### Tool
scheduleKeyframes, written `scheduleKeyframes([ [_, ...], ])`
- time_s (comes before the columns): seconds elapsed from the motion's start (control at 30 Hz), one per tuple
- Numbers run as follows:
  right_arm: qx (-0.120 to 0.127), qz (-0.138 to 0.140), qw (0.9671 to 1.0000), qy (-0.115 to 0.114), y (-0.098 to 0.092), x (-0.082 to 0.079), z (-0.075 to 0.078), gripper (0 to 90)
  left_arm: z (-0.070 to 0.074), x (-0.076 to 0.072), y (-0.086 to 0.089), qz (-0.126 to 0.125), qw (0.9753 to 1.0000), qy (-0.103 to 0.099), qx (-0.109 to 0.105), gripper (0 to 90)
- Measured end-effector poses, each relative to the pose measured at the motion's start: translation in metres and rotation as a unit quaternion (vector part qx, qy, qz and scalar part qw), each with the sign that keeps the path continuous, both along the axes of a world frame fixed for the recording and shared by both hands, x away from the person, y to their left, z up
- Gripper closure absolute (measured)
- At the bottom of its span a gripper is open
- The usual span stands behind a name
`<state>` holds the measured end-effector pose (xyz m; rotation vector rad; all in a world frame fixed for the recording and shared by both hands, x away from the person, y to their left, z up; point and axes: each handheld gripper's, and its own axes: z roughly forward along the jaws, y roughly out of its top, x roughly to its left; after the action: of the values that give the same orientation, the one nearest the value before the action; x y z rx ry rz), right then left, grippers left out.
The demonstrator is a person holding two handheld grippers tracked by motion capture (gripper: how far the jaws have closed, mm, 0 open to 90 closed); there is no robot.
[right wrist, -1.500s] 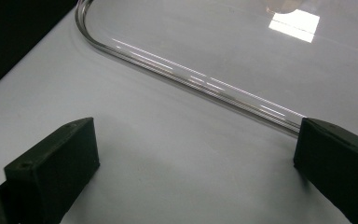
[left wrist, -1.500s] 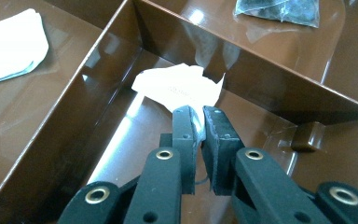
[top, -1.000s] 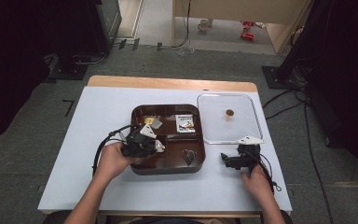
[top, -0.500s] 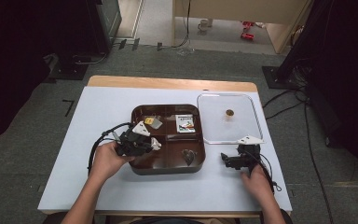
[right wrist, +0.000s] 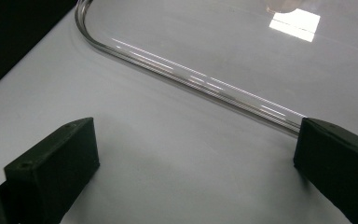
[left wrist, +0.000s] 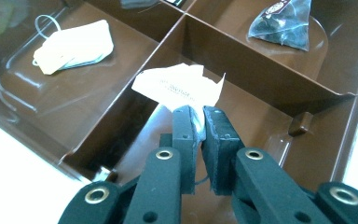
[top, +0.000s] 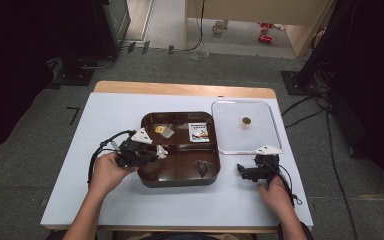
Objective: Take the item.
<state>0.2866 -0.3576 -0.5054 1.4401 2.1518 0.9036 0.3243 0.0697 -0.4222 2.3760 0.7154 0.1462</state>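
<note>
While clamped in the left gripper (left wrist: 196,123), white paper tag (left wrist: 179,86) raised over brown tray (left wrist: 261,84) front-left compartment, right gripper (right wrist: 196,158) spread wide, resting beside clear lid (right wrist: 223,42).

tag (left wrist: 179,86): small white paper slip, faint print, torn edge | pinched at its lower end in the left gripper (left wrist: 196,122) | tilted up, hanging over the brown tray (left wrist: 270,84) right by the divider, above the lower-left compartment
</note>
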Motion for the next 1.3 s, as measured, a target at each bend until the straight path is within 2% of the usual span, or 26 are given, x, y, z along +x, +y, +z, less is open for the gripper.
scheduleKeyframes([
  [0.67, 0.0, 0.0, 1.0, 0.0, 0.0, 0.0, 0.0, 0.0, 0.012, -0.001, 0.029, 0.028, 0.9991, -0.02, -0.026, 84.2],
  [0.93, 0.0, 0.0, 1.0, 0.0, 0.0, 0.0, 0.0, 0.0, 0.018, 0.001, 0.046, 0.053, 0.9975, -0.03, -0.037, 84.2],
  [1.3, 0.0, 0.0, 1.0, 0.0, 0.0, 0.0, 0.0, 0.0, 0.019, 0.003, 0.068, 0.088, 0.9947, -0.032, -0.043, 84.1],
])
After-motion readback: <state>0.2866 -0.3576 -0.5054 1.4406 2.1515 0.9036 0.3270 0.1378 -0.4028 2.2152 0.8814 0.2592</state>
